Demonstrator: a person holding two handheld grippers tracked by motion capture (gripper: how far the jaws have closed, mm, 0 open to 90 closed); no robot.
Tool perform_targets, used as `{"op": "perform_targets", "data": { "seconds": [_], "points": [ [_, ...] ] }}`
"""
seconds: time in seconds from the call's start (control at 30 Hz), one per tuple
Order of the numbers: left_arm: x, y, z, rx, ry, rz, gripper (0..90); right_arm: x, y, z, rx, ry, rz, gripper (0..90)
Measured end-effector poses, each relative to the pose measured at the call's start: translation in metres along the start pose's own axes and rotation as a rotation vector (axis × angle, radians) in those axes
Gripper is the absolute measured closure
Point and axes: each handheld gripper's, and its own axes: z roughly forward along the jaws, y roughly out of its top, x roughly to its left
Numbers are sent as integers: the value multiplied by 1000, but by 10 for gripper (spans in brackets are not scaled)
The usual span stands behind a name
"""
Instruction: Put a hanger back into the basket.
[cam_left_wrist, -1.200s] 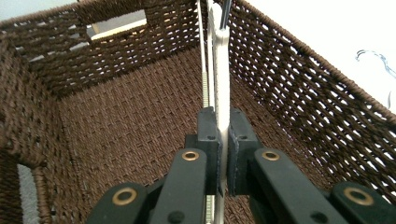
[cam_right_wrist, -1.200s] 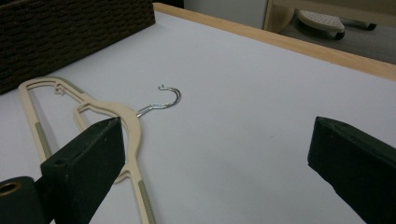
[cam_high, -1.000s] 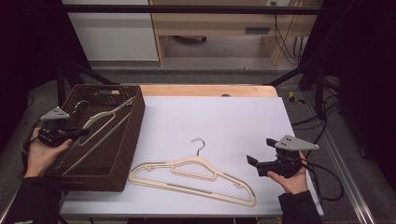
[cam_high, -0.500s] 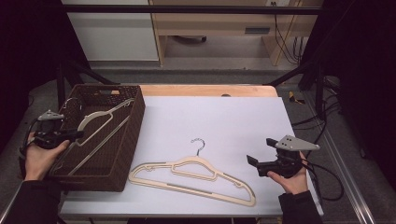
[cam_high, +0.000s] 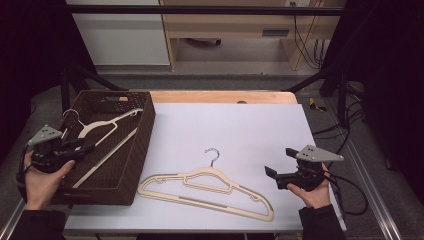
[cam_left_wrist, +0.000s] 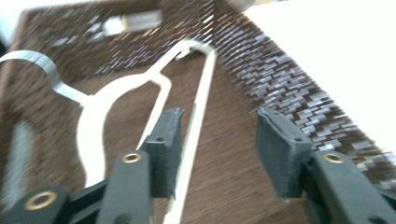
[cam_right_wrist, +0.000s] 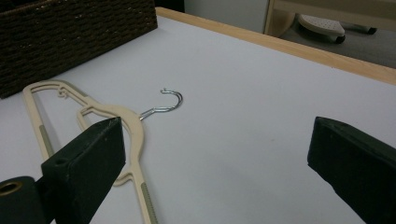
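up close, left gripper (cam_left_wrist: 217, 154) jaws just spread, empty over basket hanger (cam_left_wrist: 140, 100); right gripper (cam_right_wrist: 212, 172) jaws wide.

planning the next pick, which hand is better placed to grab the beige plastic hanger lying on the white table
Right. The right gripper sits open beside the beige plastic hanger on the white table. The left gripper is over the brown wicker basket.

bright even light on table (cam_high: 240, 125), dark surroundings; left gripper view motion-blurred, right gripper view sharp.
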Motion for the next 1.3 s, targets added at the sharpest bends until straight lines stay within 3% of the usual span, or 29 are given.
{"op": "perform_targets", "data": {
  "seconds": [0.23, 0.43, 0.63, 0.87, 1.3],
  "points": [
    [-50, 12, 2, -111, -123, 56, 315, 0, 1, -1, -5, 2, -5, 47],
    [-90, 19, 11, -145, -233, 97, 196, 2, 2, -2, -7, 23, -13, 56],
    [-119, 12, 26, -137, -289, 117, 128, 5, 1, 0, 11, 42, -23, 58],
    [-137, 1, 37, -125, -325, 160, 98, 9, -1, 4, 41, 69, -53, 70],
    [-145, -5, 45, -97, -342, 174, 89, 24, -7, 31, 238, 150, -130, 95]
  ]
}}
